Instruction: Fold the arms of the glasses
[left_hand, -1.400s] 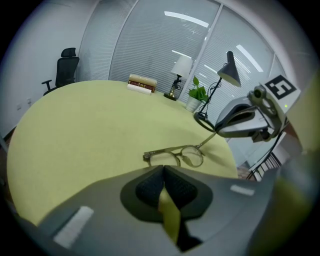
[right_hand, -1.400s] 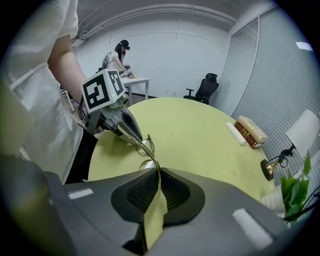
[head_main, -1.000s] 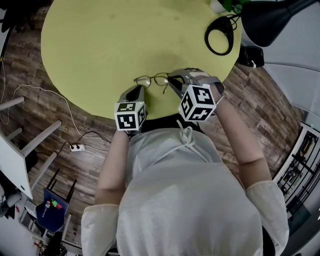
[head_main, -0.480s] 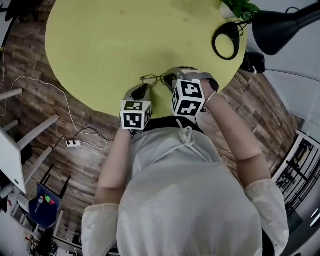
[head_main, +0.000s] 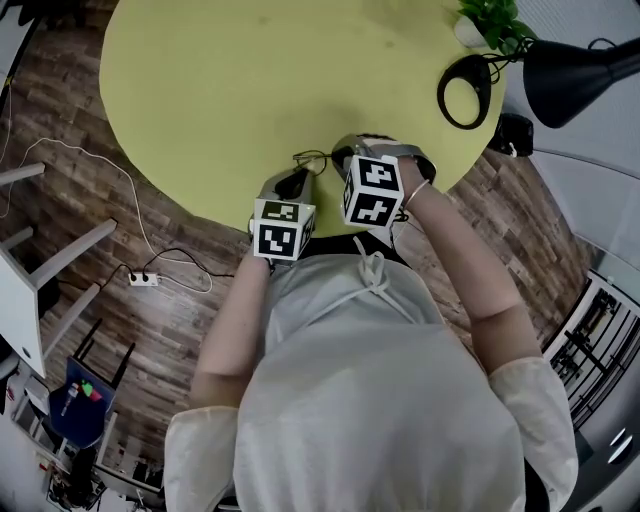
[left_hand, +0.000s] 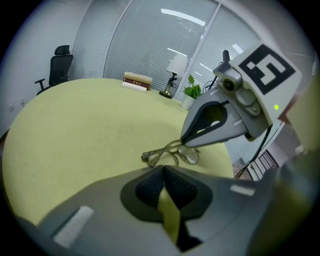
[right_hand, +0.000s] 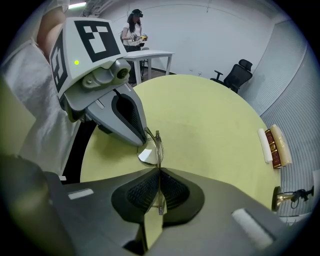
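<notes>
**Glasses: right claw on one arm, left claw closed and empty**

- Landmark: round yellow-green table.
- Glasses sit over the table, close to its edge nearest the person. Cannot tell whether they rest on the surface or are raised off it.
- Right gripper: jaws pressed together on a thin metal arm of the glasses. The arm runs straight down between the two ribbed pads, and one lens shows just past the jaw tips.
- Left gripper: jaws closed tip to tip with nothing between the pads; bare table shows through the gap lower down. The frame lies just beyond its tips. In the right gripper view its tip is at the frame, but contact is not certain.
- Both grippers are over the table's near edge, converging on the glasses from either side.
- Far side of the table: stacked books.
- Table's far right edge: black desk lamp, with a potted plant beside it.
</notes>
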